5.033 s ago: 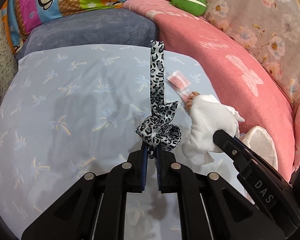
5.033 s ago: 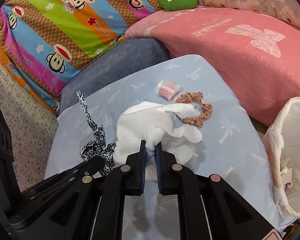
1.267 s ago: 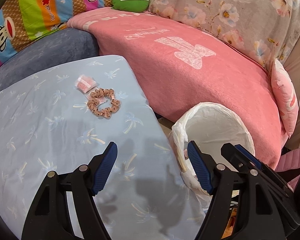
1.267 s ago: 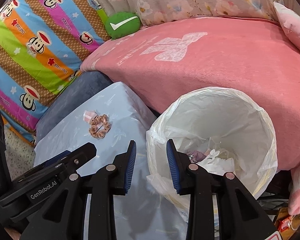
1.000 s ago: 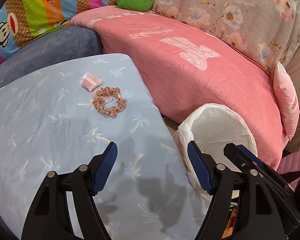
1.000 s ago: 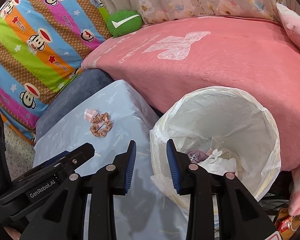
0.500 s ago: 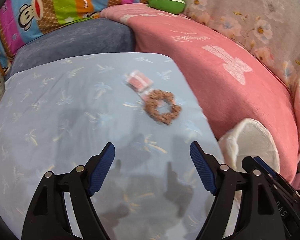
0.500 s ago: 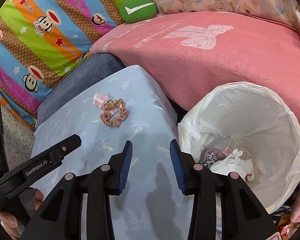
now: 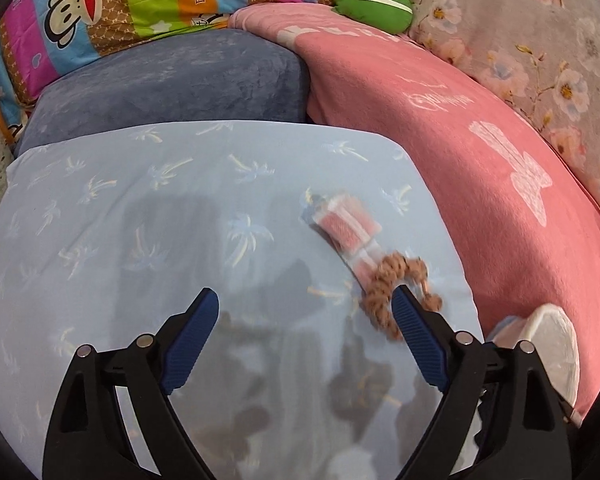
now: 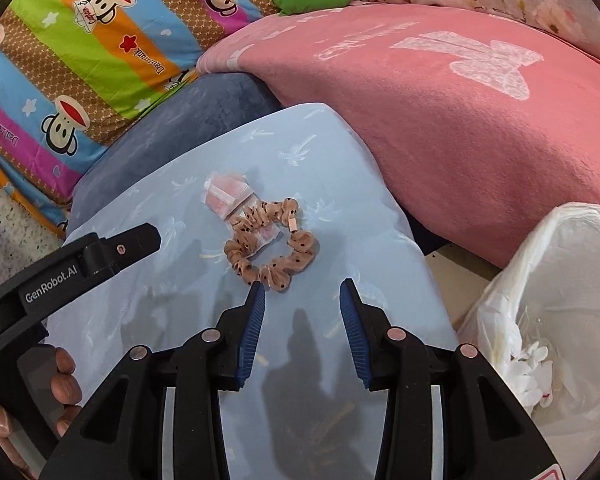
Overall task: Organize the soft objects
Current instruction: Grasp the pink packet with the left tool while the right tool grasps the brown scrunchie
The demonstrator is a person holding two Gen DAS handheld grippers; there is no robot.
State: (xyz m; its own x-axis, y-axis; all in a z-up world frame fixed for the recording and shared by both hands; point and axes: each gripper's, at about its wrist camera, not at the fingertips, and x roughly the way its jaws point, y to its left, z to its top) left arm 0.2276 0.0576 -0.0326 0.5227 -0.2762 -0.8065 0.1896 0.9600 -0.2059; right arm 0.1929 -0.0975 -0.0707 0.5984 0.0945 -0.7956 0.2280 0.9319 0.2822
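While partly filled, bin (image 10: 556, 280) awaits more: scrunchie (image 10: 270, 244) and pink packet (image 10: 225, 196) remaining on worktop (image 10: 340, 184). Left gripper (image 9: 304, 340) just widening, right gripper (image 10: 302, 320) released; both empty.

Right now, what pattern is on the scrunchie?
Tan scrunchie with small dark dots; clearest in the right wrist view.

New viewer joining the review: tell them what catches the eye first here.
A tan dotted scrunchie lies mid-cloth on the pale blue palm-print cover, overlapping a small pink packet, just ahead of the open right hand-held gripper. To the right stands a white-lined bin; behind it is a big pink blanket.
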